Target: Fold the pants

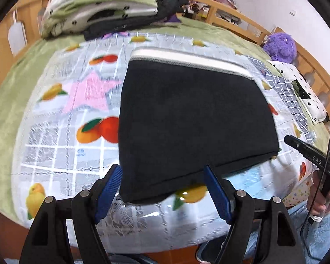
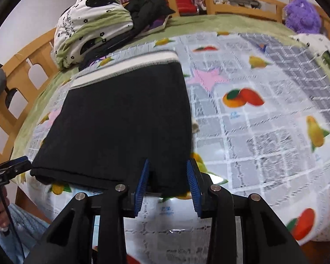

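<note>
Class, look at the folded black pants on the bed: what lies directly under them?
The folded black pants rest on a fruit-print sheet, which shows all around them. The part of the sheet beneath the pants is hidden.

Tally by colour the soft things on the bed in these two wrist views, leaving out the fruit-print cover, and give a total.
Black: 2, the folded pants and the dark clothes pile
White and green: 1, the folded quilt
Purple: 1, the plush toy
White with black flowers: 1, the pillow
Total: 5

right gripper [image 2: 168, 183]: jaws parted | black folded pants [image 2: 121, 127]: near edge between jaws | fruit-print cover [image 2: 264, 132]
</note>
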A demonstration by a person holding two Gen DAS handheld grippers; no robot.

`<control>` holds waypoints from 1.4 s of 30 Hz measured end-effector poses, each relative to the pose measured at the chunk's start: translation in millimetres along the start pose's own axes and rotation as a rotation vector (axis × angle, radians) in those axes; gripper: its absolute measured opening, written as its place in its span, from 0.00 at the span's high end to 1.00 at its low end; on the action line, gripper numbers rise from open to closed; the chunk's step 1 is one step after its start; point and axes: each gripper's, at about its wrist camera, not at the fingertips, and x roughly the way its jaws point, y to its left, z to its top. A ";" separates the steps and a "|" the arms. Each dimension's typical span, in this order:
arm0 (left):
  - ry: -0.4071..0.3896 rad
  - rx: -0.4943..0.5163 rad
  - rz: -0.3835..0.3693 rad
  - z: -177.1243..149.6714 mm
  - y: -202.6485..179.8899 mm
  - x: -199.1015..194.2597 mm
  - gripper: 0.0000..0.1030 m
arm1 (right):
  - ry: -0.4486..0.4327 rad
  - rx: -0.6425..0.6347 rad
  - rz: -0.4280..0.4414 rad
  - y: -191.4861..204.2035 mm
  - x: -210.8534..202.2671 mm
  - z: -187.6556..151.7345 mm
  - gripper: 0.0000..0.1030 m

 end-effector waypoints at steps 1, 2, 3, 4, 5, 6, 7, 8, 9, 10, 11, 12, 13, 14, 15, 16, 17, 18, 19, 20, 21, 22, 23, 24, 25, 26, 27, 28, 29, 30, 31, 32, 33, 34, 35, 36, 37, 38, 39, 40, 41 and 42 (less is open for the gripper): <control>-0.011 0.004 0.005 0.6 -4.5 -7.2 0.27 | -0.013 -0.003 -0.009 4.4 -8.0 1.9 0.64; -0.029 0.007 0.004 2.0 -10.5 -18.2 0.27 | -0.025 -0.003 -0.019 7.4 -15.6 3.4 0.61; -0.040 0.009 0.003 2.6 -14.2 -25.0 0.27 | -0.036 -0.002 -0.027 10.5 -22.2 4.7 0.58; -0.056 0.012 0.005 3.4 -19.0 -34.7 0.27 | -0.048 -0.002 -0.037 15.0 -30.5 6.1 0.57; -0.075 0.017 0.008 3.3 -23.5 -43.9 0.27 | -0.058 -0.008 -0.048 20.4 -39.7 7.5 0.56; -0.094 0.022 0.013 3.3 -27.3 -51.9 0.27 | -0.064 -0.015 -0.059 25.3 -46.9 9.1 0.55; -0.108 0.026 0.021 3.1 -32.3 -57.9 0.27 | -0.071 -0.023 -0.078 31.5 -56.7 9.8 0.54; -0.133 0.034 0.033 1.4 -36.9 -68.1 0.27 | -0.075 -0.026 -0.092 35.3 -63.3 11.4 0.54; -0.146 0.038 0.038 -0.8 -39.2 -73.8 0.26 | -0.078 -0.032 -0.102 40.4 -71.2 11.4 0.54; -0.161 0.045 0.043 -2.3 -42.8 -80.4 0.25 | -0.082 -0.039 -0.106 45.0 -77.8 10.9 0.54; -0.172 0.054 0.047 -4.2 -46.2 -86.9 0.25 | -0.089 -0.046 -0.112 49.7 -86.4 9.7 0.54; -0.181 0.059 0.049 -5.6 -48.9 -91.3 0.25 | -0.095 -0.044 -0.125 53.1 -93.7 8.3 0.54; -0.193 0.061 0.053 -7.5 -50.0 -96.7 0.25 | -0.106 -0.038 -0.142 55.5 -102.6 5.1 0.52; -0.207 0.062 0.059 -9.7 -51.4 -102.1 0.25 | -0.114 -0.035 -0.151 56.6 -108.5 1.8 0.44; -0.221 0.064 0.065 -12.1 -52.0 -107.4 0.25 | -0.124 -0.031 -0.165 58.4 -114.4 -1.1 0.34; -0.232 0.066 0.070 -14.1 -52.4 -111.2 0.23 | -0.140 -0.027 -0.177 59.7 -120.8 -4.6 0.30; -0.244 0.062 0.075 -16.8 -52.6 -116.0 0.22 | -0.164 -0.024 -0.184 61.1 -127.7 -8.1 0.19; -0.250 0.056 0.082 -19.0 -54.5 -119.9 0.22 | -0.183 -0.025 -0.186 62.6 -133.3 -11.4 0.14; -0.255 0.051 0.088 -19.9 -54.3 -121.0 0.22 | -0.198 -0.030 -0.187 64.4 -138.2 -13.8 0.12; -0.261 0.047 0.095 -22.0 -54.8 -123.7 0.22 | -0.210 -0.039 -0.193 67.6 -142.6 -16.9 0.12; -0.264 0.046 0.099 -22.8 -55.3 -124.7 0.22 | -0.211 -0.050 -0.202 70.3 -144.5 -19.2 0.12; -0.265 0.046 0.106 -23.6 -55.6 -125.7 0.22 | -0.209 -0.059 -0.209 72.2 -144.7 -21.0 0.12; -0.267 0.045 0.113 -24.4 -56.0 -126.7 0.22 | -0.202 -0.072 -0.217 75.2 -144.3 -22.8 0.12; -0.266 0.047 0.116 -25.1 -56.2 -127.2 0.22 | -0.195 -0.077 -0.220 76.8 -144.2 -24.2 0.12; -0.267 0.049 0.117 -25.7 -56.4 -127.5 0.21 | -0.189 -0.080 -0.216 78.2 -144.4 -25.6 0.12; -0.270 0.048 0.120 -26.2 -56.9 -127.9 0.21 | -0.188 -0.081 -0.209 79.9 -144.7 -27.4 0.12; -0.271 0.046 0.124 -26.6 -56.6 -128.1 0.21 | -0.187 -0.082 -0.209 80.5 -144.3 -28.0 0.12; -0.271 0.044 0.126 -27.0 -56.4 -128.0 0.21 | -0.184 -0.084 -0.213 80.9 -143.7 -28.6 0.12; -0.270 0.041 0.126 -27.0 -55.8 -128.1 0.21 | -0.183 -0.083 -0.213 82.2 -143.0 -29.0 0.12; -0.271 0.039 0.124 -27.1 -55.6 -128.3 0.21 | -0.182 -0.082 -0.211 82.8 -142.8 -29.4 0.12; -0.272 0.037 0.125 -27.2 -55.7 -128.8 0.21 | -0.181 -0.079 -0.206 83.0 -142.5 -29.2 0.12; -0.273 0.035 0.128 -27.1 -55.6 -129.1 0.21 | -0.181 -0.077 -0.204 83.1 -142.5 -28.9 0.12; -0.275 0.035 0.126 -27.1 -55.2 -129.5 0.21 | -0.182 -0.075 -0.203 83.9 -142.8 -29.0 0.12; -0.276 0.035 0.126 -27.4 -55.5 -129.8 0.21 | -0.185 -0.075 -0.202 84.4 -143.1 -28.6 0.12; -0.277 0.034 0.128 -27.5 -55.5 -129.9 0.21 | -0.188 -0.076 -0.201 85.1 -143.9 -28.3 0.12; -0.277 0.034 0.130 -27.6 -55.5 -129.9 0.21 | -0.193 -0.076 -0.199 85.9 -144.7 -28.1 0.12; -0.277 0.035 0.130 -27.6 -55.4 -130.0 0.21 | -0.196 -0.077 -0.198 86.5 -144.6 -28.0 0.12; -0.278 0.034 0.129 -27.6 -55.5 -130.0 0.21 | -0.198 -0.078 -0.196 87.3 -144.8 -28.0 0.12; -0.278 0.034 0.130 -27.5 -55.6 -129.9 0.21 | -0.198 -0.078 -0.195 88.2 -144.5 -27.6 0.12; -0.278 0.034 0.130 -27.4 -55.4 -129.9 0.21 | -0.199 -0.078 -0.195 88.8 -144.1 -27.3 0.12; -0.278 0.036 0.128 -27.5 -55.3 -130.0 0.21 | -0.198 -0.078 -0.195 89.1 -144.3 -27.2 0.12; -0.278 0.036 0.126 -27.4 -55.2 -130.1 0.21 | -0.198 -0.078 -0.195 89.3 -144.3 -27.3 0.12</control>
